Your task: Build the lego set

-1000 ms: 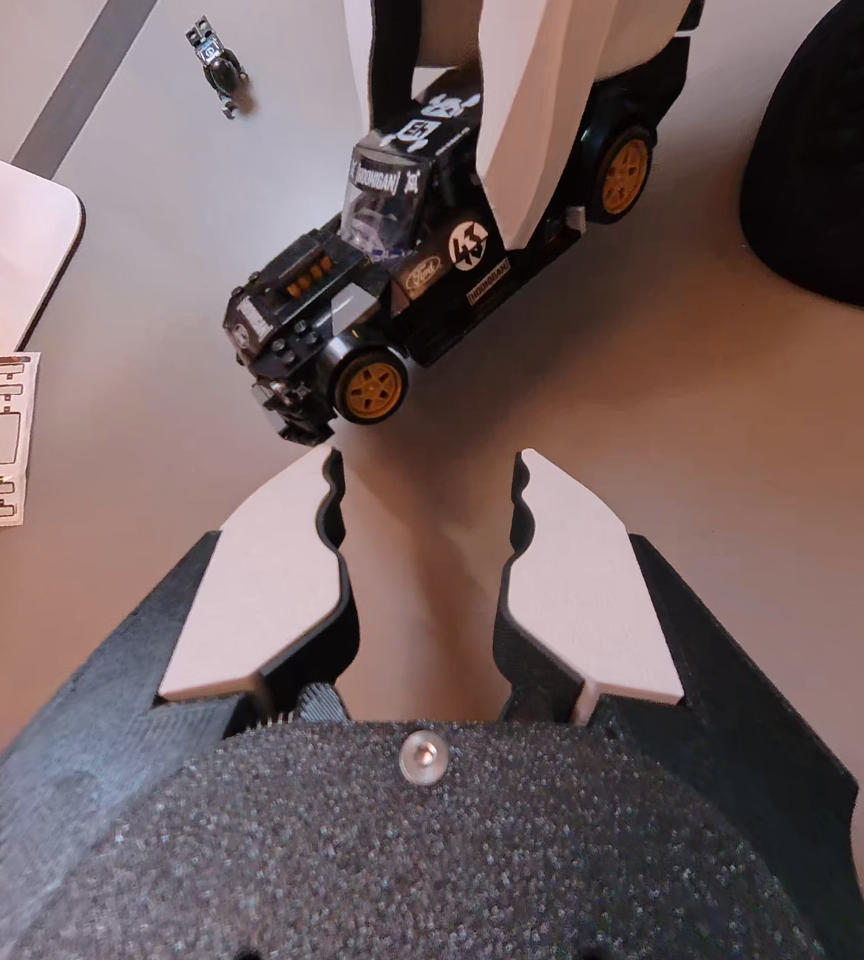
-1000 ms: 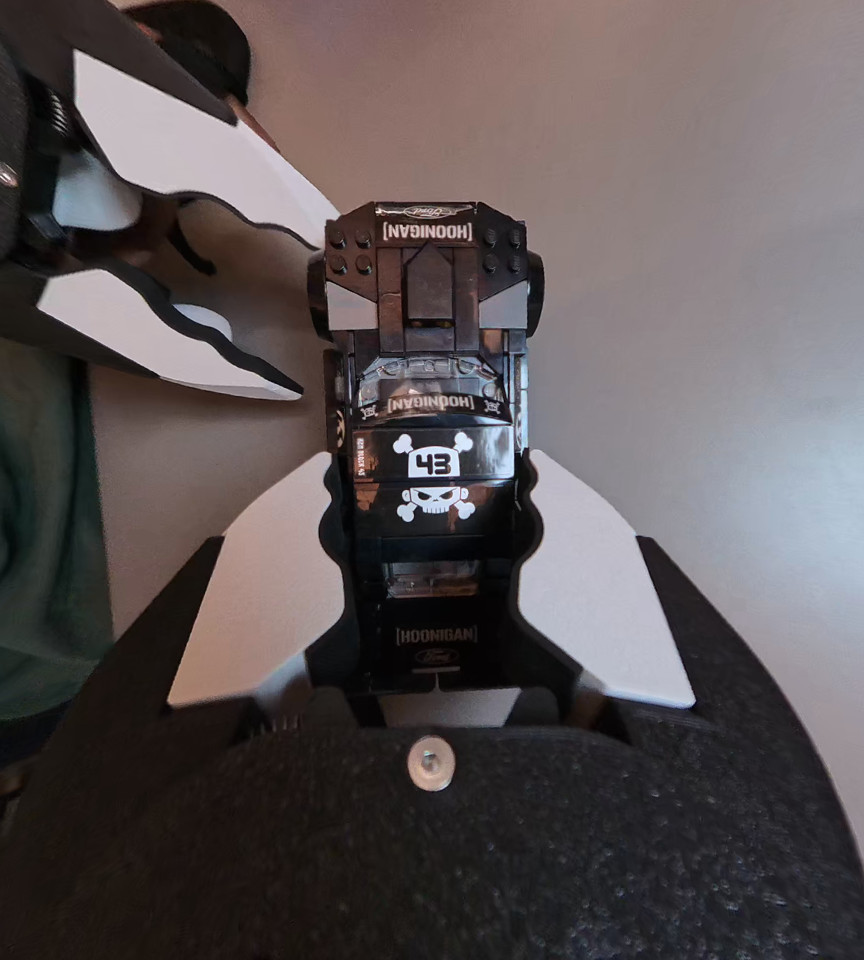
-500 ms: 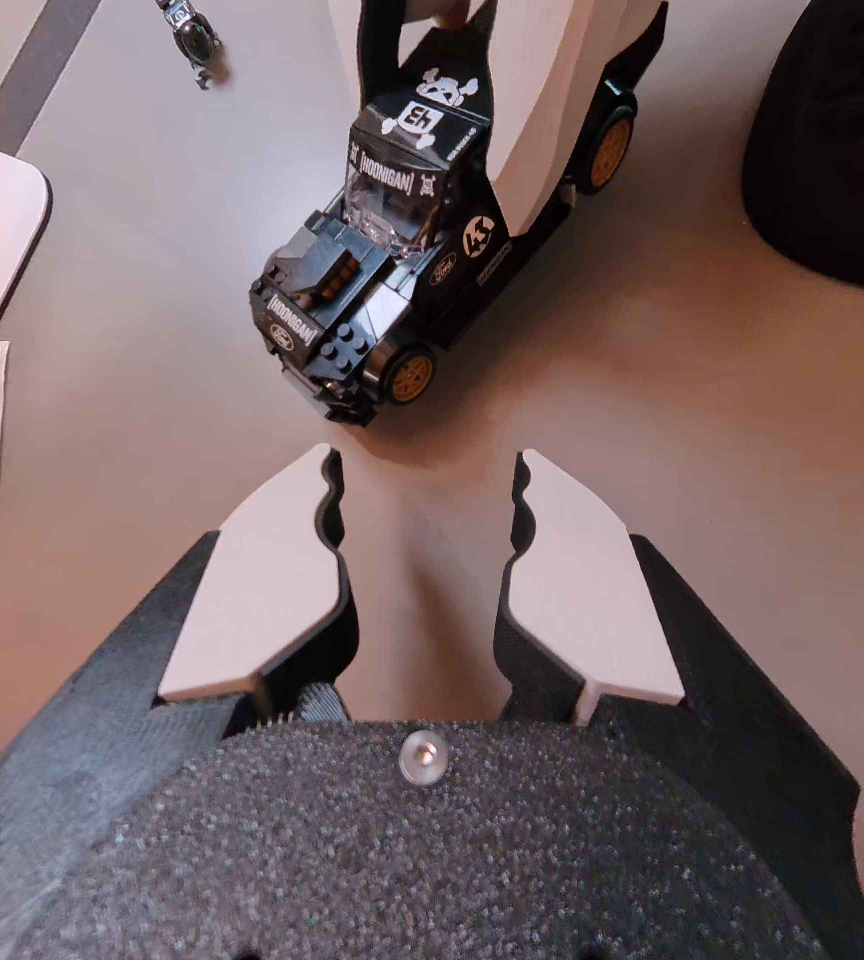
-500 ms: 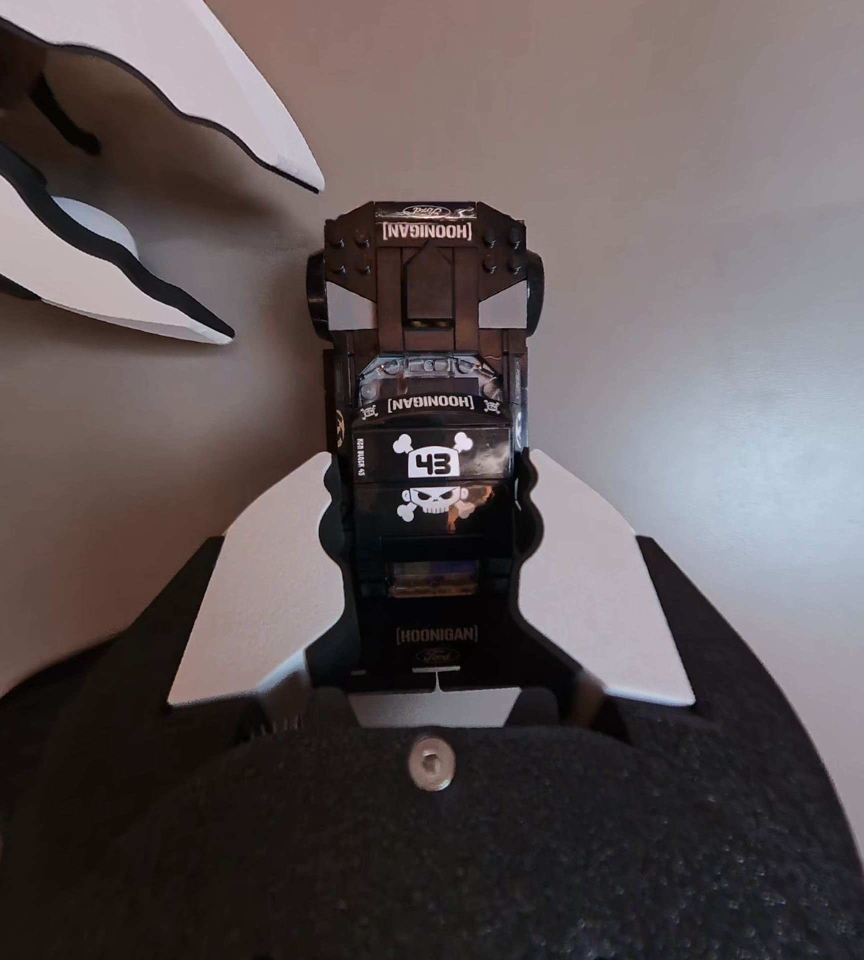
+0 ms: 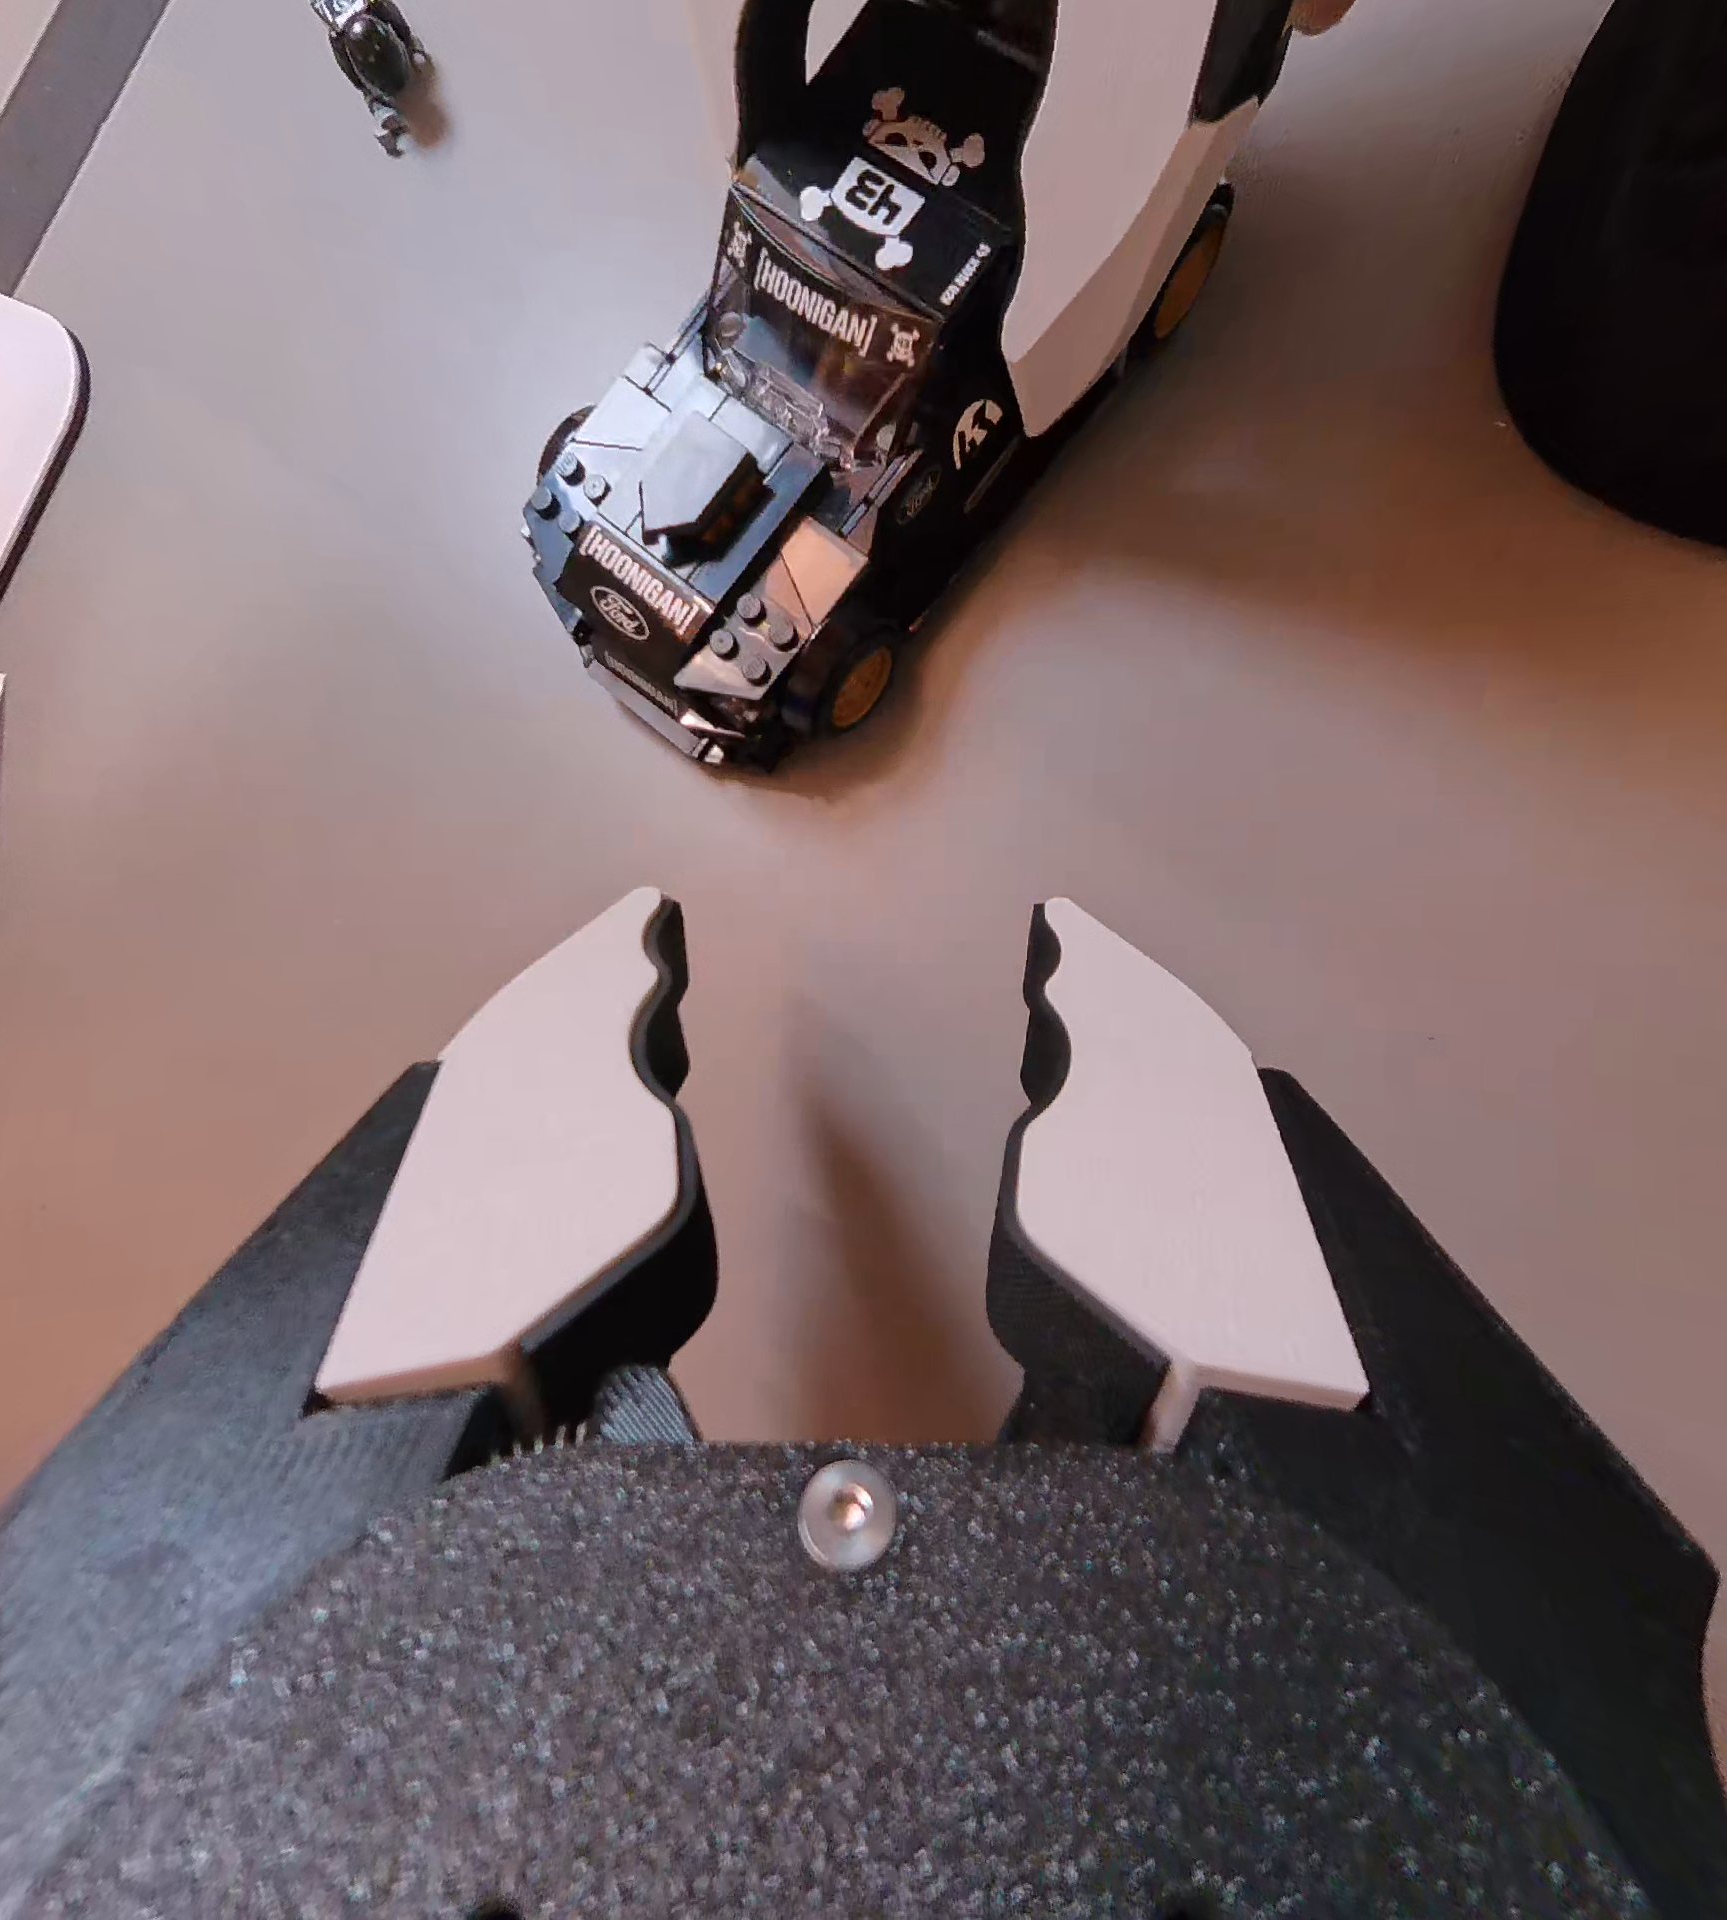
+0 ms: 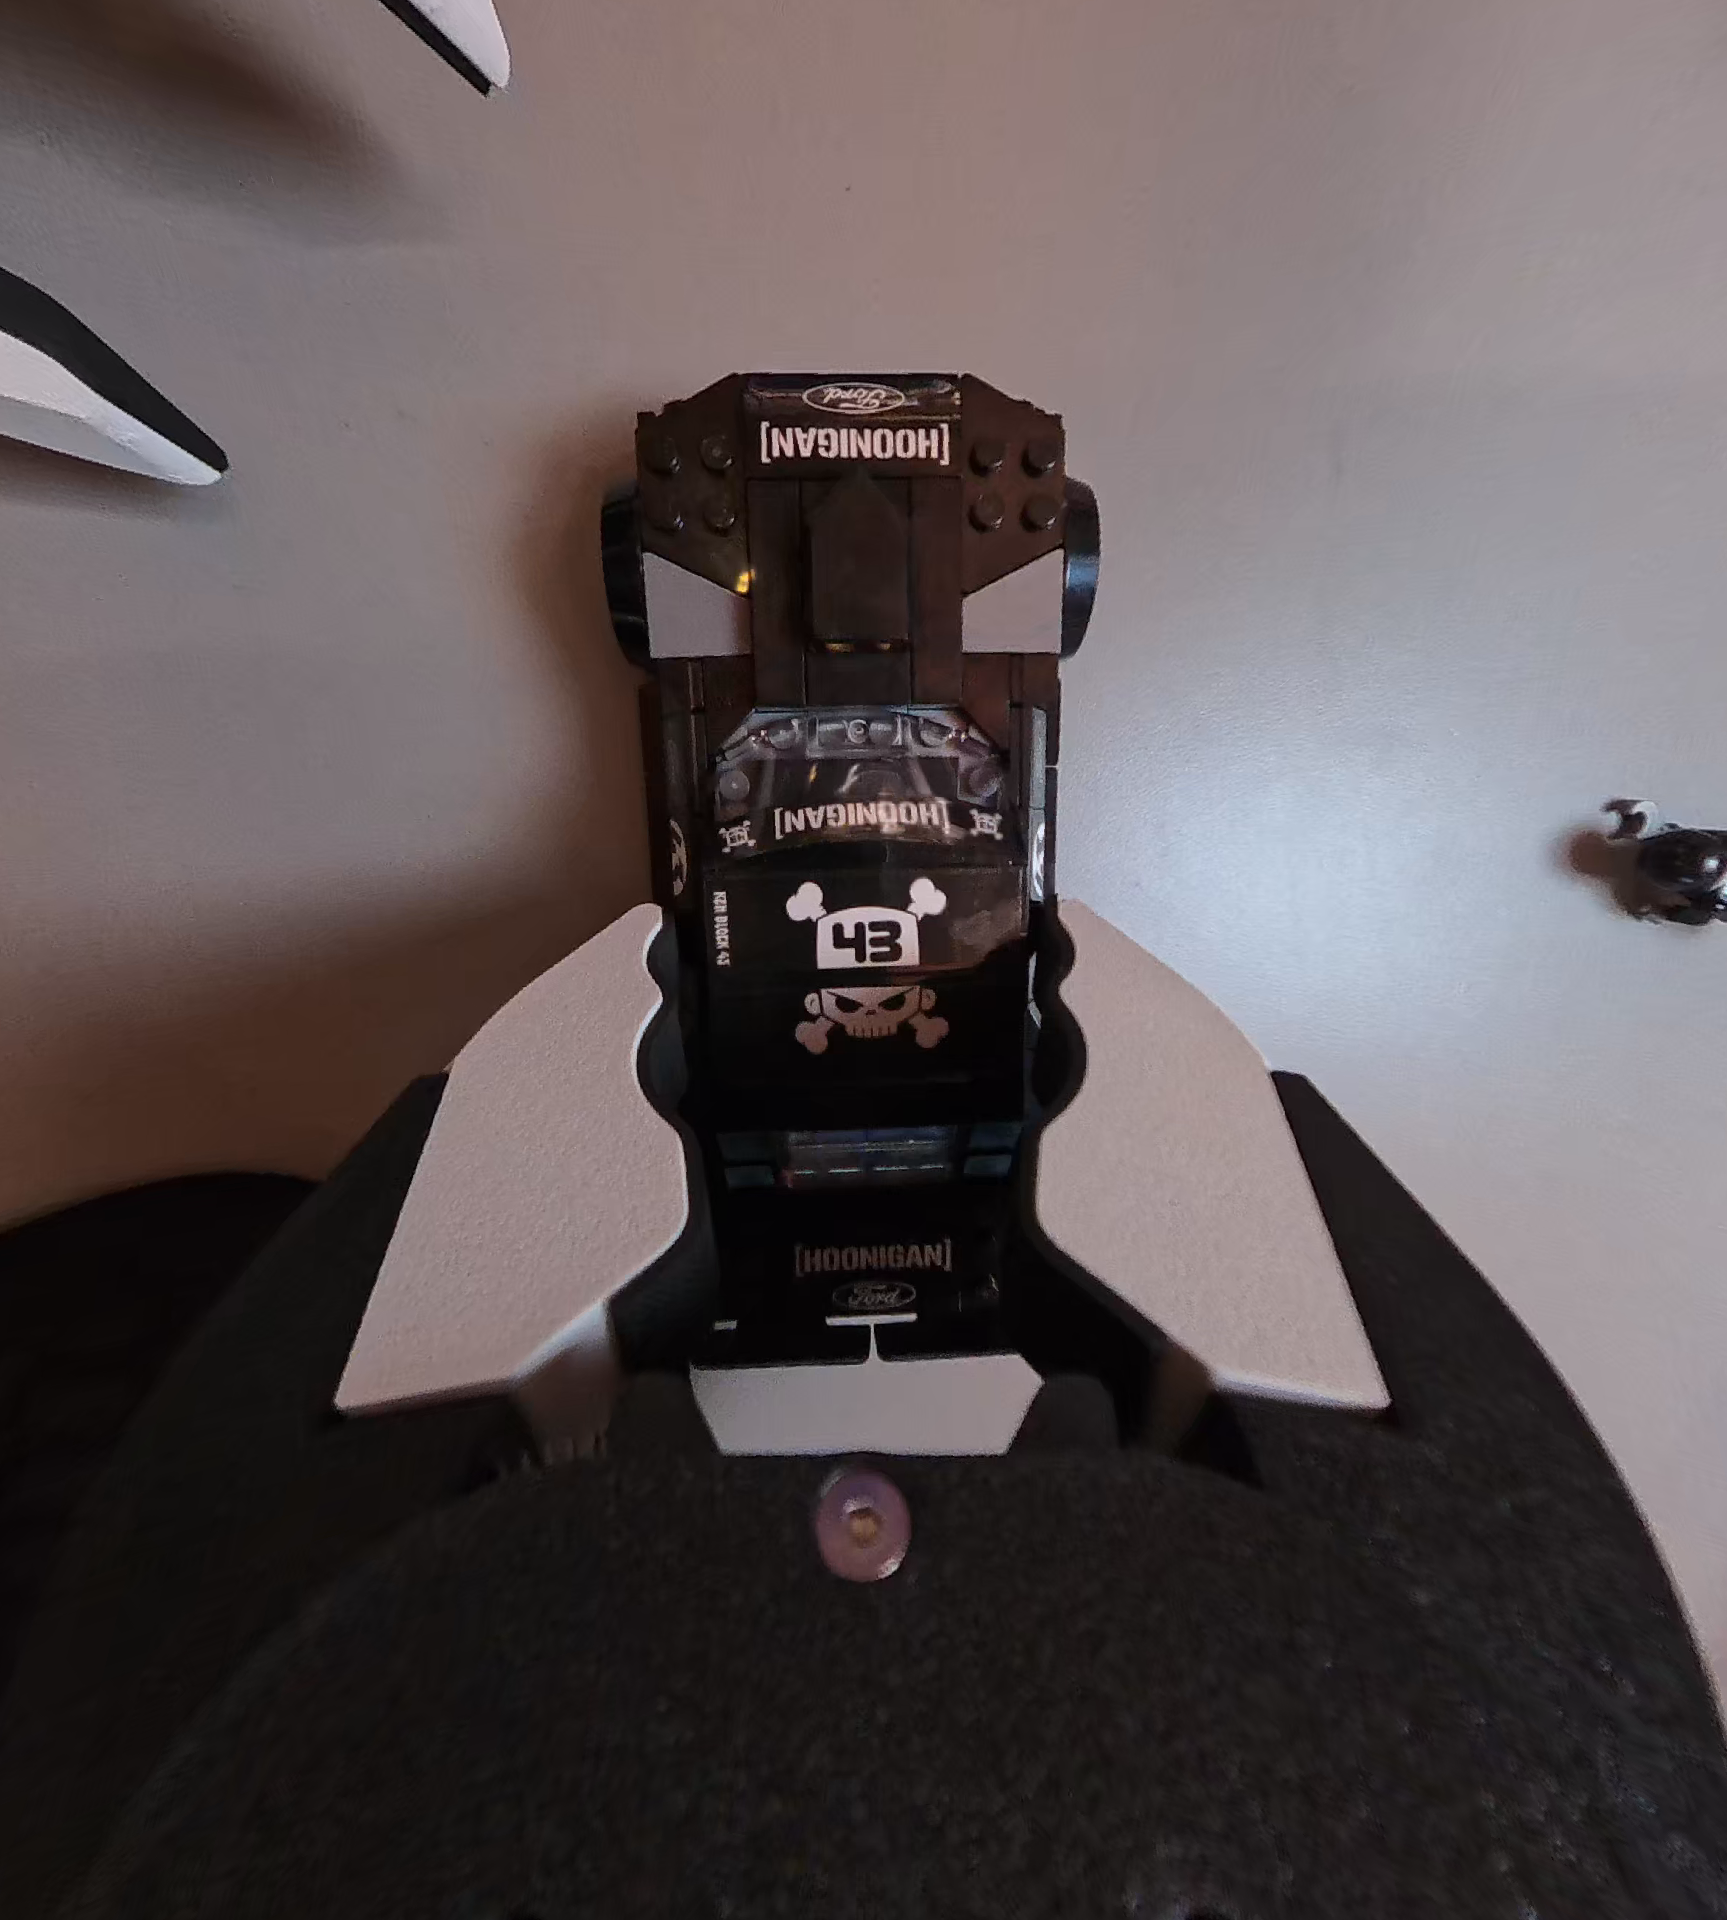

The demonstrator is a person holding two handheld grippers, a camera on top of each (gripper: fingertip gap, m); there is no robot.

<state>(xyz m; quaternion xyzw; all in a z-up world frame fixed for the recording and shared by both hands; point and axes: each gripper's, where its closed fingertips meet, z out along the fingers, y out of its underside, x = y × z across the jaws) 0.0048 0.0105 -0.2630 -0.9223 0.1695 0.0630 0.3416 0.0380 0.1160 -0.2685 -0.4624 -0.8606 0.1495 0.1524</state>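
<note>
Turning the black lego car [image 5: 786, 468] nose-first toward the left gripper [image 5: 854, 914] — pinching its back half in the right gripper [image 6: 859, 914] to hold it steady on the grey table [image 5: 1254, 831] — keeping the left one spread wide, ready to help.
</note>
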